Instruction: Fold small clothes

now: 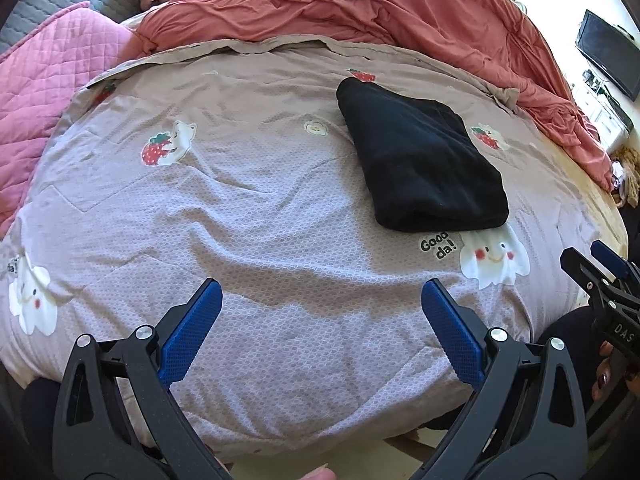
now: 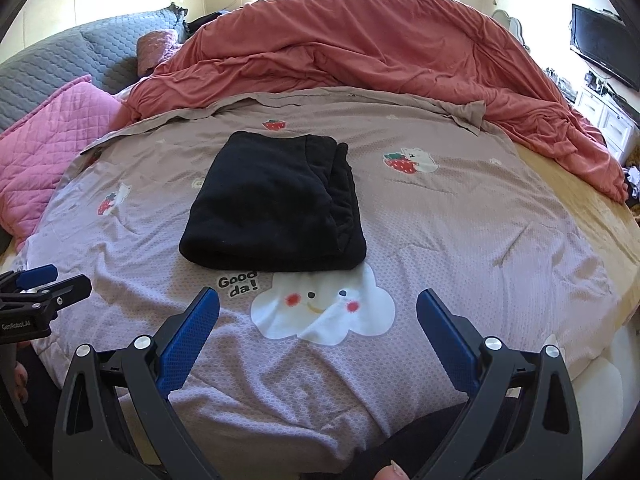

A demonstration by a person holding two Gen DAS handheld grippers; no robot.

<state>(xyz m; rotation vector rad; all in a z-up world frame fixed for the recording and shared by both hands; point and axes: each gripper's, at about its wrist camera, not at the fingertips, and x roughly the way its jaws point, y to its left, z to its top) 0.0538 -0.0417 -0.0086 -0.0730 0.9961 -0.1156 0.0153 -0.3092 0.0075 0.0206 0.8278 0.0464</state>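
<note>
On the bed, a black garment [image 2: 276, 204] is seen folded into a compact rectangle, lying flat on the mauve printed cover [image 2: 460, 220]. Its near edge sits just beyond the white cloud print [image 2: 324, 308] and partly covers the top of it. Stacked fold edges are visible along its right side in the right wrist view; the type of garment cannot be made out.

Left gripper [image 1: 322, 294]: jaws spread wide, nothing held, blue pads [image 1: 192, 332] clear of the fabric. It is held low over the near edge of the cover, with the garment [image 1: 420, 160] ahead and to its right, well apart.

Right gripper [image 2: 318, 304]: jaws spread wide, nothing held. It is lined up roughly with the garment, near the cloud print, not touching either.

Each gripper is caught only partly in the other's view: the right one [image 1: 600, 276] is cut off at the right frame edge, the left one [image 2: 40, 284] at the left edge. Fingertips of the holding hands are glimpsed at the bottom edges; the rest is out of frame.

Behind the cover, a rumpled orange duvet [image 2: 360, 52] is piled up, hiding the far side of the bed. A pink quilted pillow [image 2: 48, 148] lies at left. A dark screen [image 2: 604, 50] is seen at far right, distorted by the lens.
</note>
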